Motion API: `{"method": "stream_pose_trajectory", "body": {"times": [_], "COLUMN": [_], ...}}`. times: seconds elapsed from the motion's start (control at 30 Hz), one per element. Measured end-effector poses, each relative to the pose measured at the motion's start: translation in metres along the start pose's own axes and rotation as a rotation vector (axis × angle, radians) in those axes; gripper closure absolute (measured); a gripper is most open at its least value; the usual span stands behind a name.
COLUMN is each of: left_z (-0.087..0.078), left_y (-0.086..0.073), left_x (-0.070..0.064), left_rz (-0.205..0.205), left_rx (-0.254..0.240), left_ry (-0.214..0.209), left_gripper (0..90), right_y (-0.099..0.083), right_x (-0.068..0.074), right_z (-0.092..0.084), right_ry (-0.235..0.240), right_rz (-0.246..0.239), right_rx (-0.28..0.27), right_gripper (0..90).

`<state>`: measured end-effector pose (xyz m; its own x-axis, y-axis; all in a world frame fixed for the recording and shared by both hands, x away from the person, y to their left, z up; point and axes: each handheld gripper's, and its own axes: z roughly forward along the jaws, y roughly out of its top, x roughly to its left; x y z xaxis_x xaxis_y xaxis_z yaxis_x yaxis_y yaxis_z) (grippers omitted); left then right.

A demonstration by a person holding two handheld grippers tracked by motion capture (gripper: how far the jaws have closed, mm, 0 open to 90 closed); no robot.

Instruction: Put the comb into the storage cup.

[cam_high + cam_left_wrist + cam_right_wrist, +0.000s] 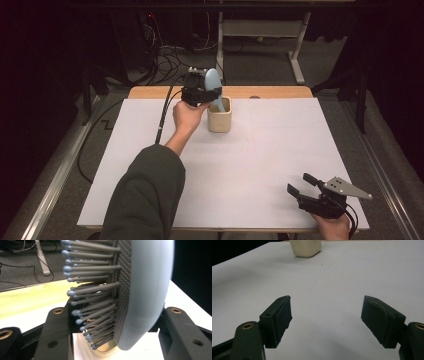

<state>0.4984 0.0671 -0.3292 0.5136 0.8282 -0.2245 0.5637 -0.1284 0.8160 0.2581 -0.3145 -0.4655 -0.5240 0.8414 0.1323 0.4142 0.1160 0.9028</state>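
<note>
My left gripper (207, 92) is shut on a pale blue hairbrush (213, 86), held head up at the far middle of the table. The brush handle reaches down into a cream square cup (219, 116). In the left gripper view the brush head (147, 290) stands between the jaws with its grey bristles (92, 290) pointing left, and the cup (85, 345) shows below it. My right gripper (300, 184) rests near the front right corner of the table, open, with nothing between its fingers. In the right gripper view the cup (306, 247) stands far ahead beyond the open jaws.
A white sheet (250, 160) covers the wooden table (280, 92), whose far edge shows bare. A black cable (162, 115) trails from the left gripper across the sheet. Beyond the table stand a white desk frame (295, 45) and loose floor cables (170, 60).
</note>
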Motion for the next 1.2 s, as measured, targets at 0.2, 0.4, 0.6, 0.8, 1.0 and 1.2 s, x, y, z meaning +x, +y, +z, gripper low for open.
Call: {"method": "stream_pose_trajectory", "body": {"times": [0.2,0.4,0.6,0.8,1.0,1.2], "left_z": [0.002,0.005,0.008,0.01,0.013,0.015], "left_y": [-0.002,-0.005,-0.007,-0.008,-0.01,-0.011], "left_x": [0.001,0.001,0.0,0.0,-0.001,-0.002], "left_rz": [0.0,-0.008,-0.004,-0.004,0.006,0.007], "left_rx": [0.006,0.009,0.017,0.024,0.034,0.042], "left_ry": [0.001,0.006,0.008,0.013,0.018,0.021], "left_gripper": [48.3,48.2,48.2,48.2,48.2,48.1], "right_y": [0.0,0.0,0.0,0.0,0.0,0.0], "right_x": [0.0,0.0,0.0,0.0,0.0,0.0], "right_z": [0.0,0.0,0.0,0.0,0.0,0.0], "right_ry": [0.001,0.004,0.006,0.007,0.008,0.008], "right_rz": [0.001,0.002,0.008,0.008,0.008,0.009], "right_rx": [0.001,0.0,0.0,0.0,-0.001,-0.001], "right_gripper": [25.1,25.1,25.1,25.1,25.1,25.1]}}
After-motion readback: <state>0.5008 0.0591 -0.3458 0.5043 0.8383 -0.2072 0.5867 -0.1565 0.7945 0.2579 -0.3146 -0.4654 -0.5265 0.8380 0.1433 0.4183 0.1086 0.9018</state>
